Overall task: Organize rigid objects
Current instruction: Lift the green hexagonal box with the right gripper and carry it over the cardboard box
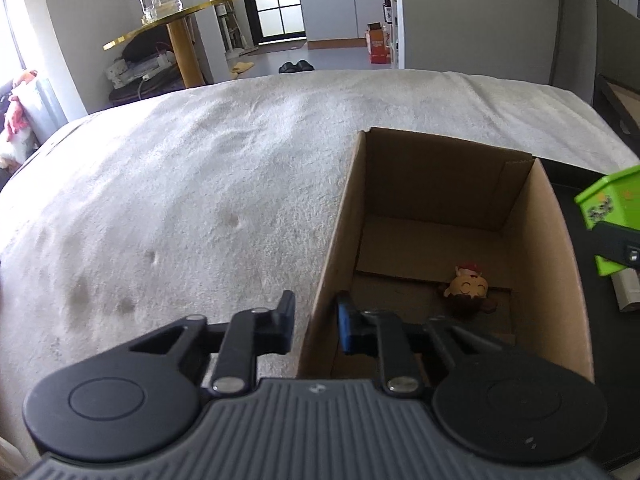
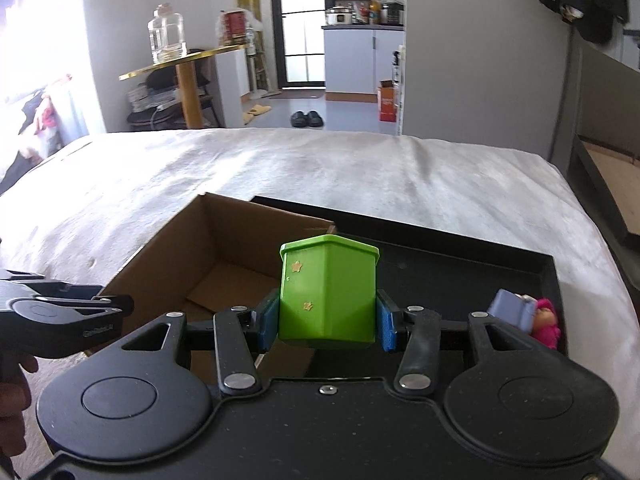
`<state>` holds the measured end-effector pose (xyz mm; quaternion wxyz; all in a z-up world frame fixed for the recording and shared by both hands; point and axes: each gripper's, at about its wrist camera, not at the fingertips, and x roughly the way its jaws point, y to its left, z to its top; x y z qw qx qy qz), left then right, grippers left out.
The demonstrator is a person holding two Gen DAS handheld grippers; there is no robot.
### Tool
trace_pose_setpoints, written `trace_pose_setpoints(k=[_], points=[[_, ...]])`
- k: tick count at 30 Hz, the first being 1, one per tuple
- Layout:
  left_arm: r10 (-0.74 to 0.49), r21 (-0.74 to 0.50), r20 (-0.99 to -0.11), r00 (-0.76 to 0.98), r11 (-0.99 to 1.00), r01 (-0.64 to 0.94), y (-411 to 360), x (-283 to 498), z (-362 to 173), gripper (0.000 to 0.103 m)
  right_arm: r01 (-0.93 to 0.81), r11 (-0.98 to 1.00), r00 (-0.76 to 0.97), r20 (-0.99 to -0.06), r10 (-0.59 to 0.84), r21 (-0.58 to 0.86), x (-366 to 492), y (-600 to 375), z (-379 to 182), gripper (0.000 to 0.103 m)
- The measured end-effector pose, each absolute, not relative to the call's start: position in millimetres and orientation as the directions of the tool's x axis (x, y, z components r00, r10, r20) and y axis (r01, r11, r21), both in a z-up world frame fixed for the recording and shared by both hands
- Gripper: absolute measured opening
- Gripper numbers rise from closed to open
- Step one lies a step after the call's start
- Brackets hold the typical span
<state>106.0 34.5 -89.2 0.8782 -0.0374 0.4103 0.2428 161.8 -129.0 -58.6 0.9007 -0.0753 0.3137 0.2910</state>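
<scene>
The right gripper (image 2: 327,326) pinches a green box (image 2: 328,294) beside the cardboard box (image 1: 544,240); the left gripper's (image 1: 316,326) narrow jaws straddle its wall.

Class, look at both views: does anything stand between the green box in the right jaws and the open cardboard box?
Nothing visible does. The right gripper holds the green box beside the cardboard box, whose top is open. The left gripper straddles its left wall, and a small figurine lies inside.

No lettering anywhere is sharp enough to be read.
</scene>
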Motion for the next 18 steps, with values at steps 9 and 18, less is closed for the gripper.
trace_pose_setpoints(k=[9, 18], points=[[0.372, 0.101, -0.737, 0.565, 0.886, -0.452, 39, 103, -89, 0.015, -0.61, 0.792, 0.615, -0.615, 0.494, 0.026, 155, -107, -60, 0.047], [0.363, 0.092, -0.736, 0.571, 0.889, -0.448, 41, 102, -89, 0.015, -0.644, 0.765, 0.604, -0.605, 0.519, 0.013, 151, -89, -56, 0.047]])
